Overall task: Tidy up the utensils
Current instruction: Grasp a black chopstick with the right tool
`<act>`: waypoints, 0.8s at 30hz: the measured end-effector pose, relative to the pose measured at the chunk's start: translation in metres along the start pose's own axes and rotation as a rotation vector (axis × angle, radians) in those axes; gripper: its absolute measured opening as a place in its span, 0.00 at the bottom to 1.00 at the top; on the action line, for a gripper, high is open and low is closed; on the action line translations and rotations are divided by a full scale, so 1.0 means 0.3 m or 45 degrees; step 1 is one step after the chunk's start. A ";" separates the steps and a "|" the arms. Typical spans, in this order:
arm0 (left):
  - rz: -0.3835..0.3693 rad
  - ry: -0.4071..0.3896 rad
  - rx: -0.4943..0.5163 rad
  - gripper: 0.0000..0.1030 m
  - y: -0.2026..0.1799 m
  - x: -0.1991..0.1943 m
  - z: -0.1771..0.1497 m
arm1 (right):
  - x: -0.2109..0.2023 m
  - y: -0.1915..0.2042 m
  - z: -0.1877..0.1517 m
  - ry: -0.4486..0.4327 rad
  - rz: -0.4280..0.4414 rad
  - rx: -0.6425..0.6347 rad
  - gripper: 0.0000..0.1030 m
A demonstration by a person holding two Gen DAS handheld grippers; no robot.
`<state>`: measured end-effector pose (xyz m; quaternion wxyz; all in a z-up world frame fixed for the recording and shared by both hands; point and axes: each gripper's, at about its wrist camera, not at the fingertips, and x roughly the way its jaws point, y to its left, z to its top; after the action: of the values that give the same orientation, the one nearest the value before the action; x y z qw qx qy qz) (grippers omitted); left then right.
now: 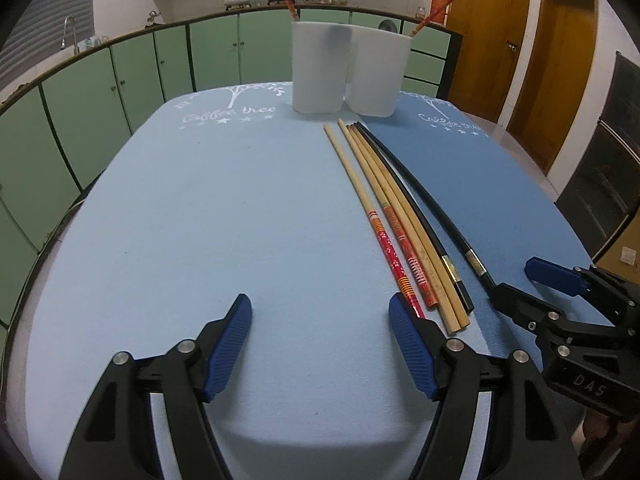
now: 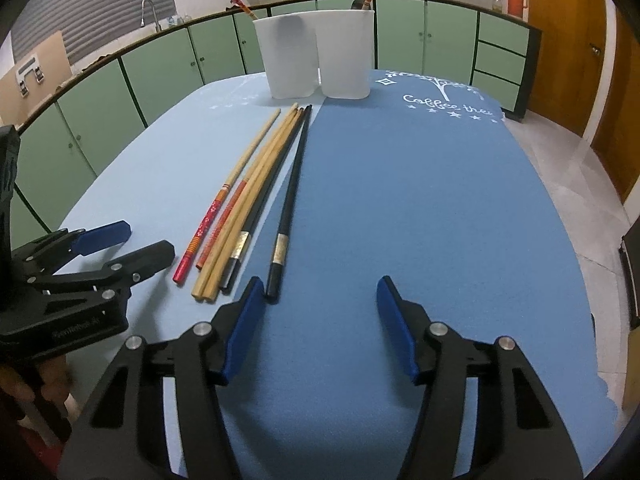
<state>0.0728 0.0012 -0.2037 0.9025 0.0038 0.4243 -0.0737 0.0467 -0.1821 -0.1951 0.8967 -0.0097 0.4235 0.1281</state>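
While 6 chopsticks (image 2: 256,200) lie unsorted, left gripper (image 1: 320,344) and right gripper (image 2: 320,324) hang open, empty; next move: grasp 1.

Left gripper (image 1: 320,336) angled downward, blue-padded fingers (image 1: 230,346) spread wide with nothing between them. Right gripper (image 2: 320,320) likewise tilted downward, blue pads (image 2: 394,326) apart and empty. Both side by side and close together, each showing at the edge of the other's view: right gripper at the lower right of the left wrist view, left gripper at the lower left of the right wrist view, a hand (image 2: 24,390) wrapped around its handle.
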 end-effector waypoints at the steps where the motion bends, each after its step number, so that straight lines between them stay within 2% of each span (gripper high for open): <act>1: 0.001 -0.001 -0.003 0.68 0.000 -0.001 0.000 | 0.000 0.000 0.001 -0.002 0.006 0.001 0.51; 11: -0.001 -0.003 -0.014 0.68 0.010 -0.003 -0.003 | 0.013 0.021 0.012 -0.013 0.068 -0.014 0.33; 13: -0.003 -0.003 -0.015 0.68 0.012 -0.004 -0.003 | 0.018 0.025 0.015 -0.014 0.087 -0.023 0.18; 15: -0.003 -0.003 -0.015 0.68 0.010 -0.004 -0.002 | 0.021 0.027 0.016 -0.012 0.088 -0.024 0.07; 18: -0.010 -0.001 -0.011 0.68 0.006 -0.008 -0.002 | 0.018 0.013 0.018 -0.003 0.106 -0.003 0.06; 24: -0.067 0.000 0.010 0.68 -0.023 -0.024 -0.003 | 0.004 -0.027 0.009 -0.004 0.071 0.042 0.06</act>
<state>0.0665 -0.0048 -0.1984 0.9002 -0.0040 0.4240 -0.0992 0.0514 -0.1895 -0.1952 0.8935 0.0171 0.4242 0.1462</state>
